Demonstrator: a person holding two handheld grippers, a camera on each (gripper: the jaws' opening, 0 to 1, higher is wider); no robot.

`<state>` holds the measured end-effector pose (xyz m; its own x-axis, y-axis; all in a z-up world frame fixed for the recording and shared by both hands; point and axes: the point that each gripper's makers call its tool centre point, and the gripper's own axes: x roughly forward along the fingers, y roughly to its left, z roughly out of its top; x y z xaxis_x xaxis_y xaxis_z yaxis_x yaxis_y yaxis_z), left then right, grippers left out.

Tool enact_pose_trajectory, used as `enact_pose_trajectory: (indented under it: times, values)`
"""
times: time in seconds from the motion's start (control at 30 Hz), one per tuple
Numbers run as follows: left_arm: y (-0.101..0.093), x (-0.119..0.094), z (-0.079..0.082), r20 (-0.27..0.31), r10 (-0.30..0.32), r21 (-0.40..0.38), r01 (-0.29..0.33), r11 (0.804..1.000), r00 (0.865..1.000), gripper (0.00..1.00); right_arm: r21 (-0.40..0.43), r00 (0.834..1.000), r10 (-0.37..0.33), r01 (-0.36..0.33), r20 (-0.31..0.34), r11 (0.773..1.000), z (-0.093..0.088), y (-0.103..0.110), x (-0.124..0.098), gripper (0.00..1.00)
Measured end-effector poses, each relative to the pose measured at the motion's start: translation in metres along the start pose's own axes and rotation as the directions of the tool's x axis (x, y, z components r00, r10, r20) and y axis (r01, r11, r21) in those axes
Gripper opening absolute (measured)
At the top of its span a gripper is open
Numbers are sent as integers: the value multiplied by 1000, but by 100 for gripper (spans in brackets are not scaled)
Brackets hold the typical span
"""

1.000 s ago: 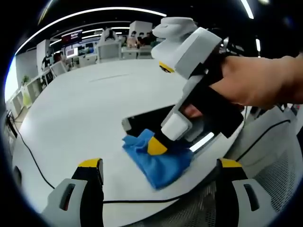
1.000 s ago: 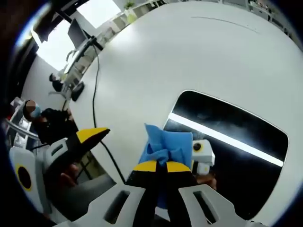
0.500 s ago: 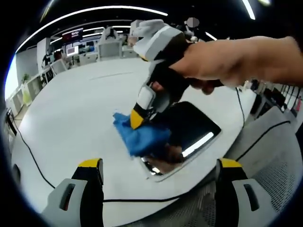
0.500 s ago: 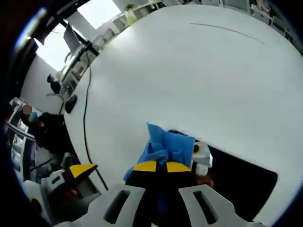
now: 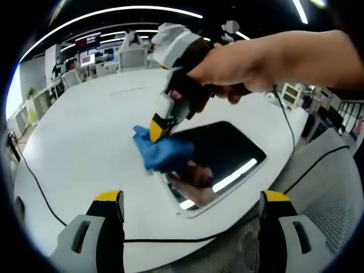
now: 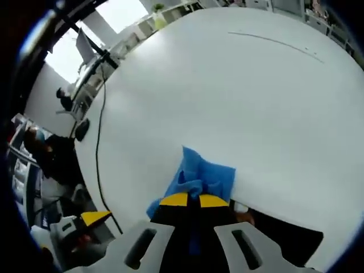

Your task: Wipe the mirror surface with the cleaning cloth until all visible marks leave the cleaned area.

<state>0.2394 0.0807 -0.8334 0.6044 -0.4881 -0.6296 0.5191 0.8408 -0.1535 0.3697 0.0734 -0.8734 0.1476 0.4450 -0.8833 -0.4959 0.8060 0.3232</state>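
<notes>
On the white worktop (image 5: 85,142), the left gripper (image 5: 190,213) hovers with fingers wide apart and empty. Ahead of them, the right gripper (image 6: 190,200), fingers clamped together on the blue cleaning cloth (image 5: 162,152), presses it at the mirror (image 5: 219,162) edge.

A broad white round counter (image 5: 85,148) stood in an open office; desks and what looked like monitors (image 5: 91,57) lined the far side under long ceiling lights (image 5: 114,12).
</notes>
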Motion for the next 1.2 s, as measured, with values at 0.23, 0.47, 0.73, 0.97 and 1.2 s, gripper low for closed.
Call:
enact_pose_trajectory:
  times: [0.23, 0.47, 0.73, 0.97, 1.2]
  values:
    - [0, 0, 0, 0, 0, 8, 0, 1000, 1000, 99, 9, 1000, 24, -24, 7, 1000, -1, 2, -1, 0]
    - [3, -2, 1, 5, 15, 1, -15, 1000, 1000, 99, 12, 1000, 22, -22, 12, 1000, -5, -4, -8, 0]
    - [5, -2, 0, 3, 24, 3, -24, 1000, 1000, 99, 8, 1000, -9, 9, -2, 1000, -17, -26, -23, 0]
    - [3, -1, 0, -3, 16, 7, -16, 1000, 1000, 99, 20, 1000, -25, 25, -8, 999, -18, -40, -27, 0]
    - [2, -1, 0, -3, 15, 12, -15, 1000, 1000, 99, 38, 999, -43, 43, -3, 998, -20, -39, -30, 0]
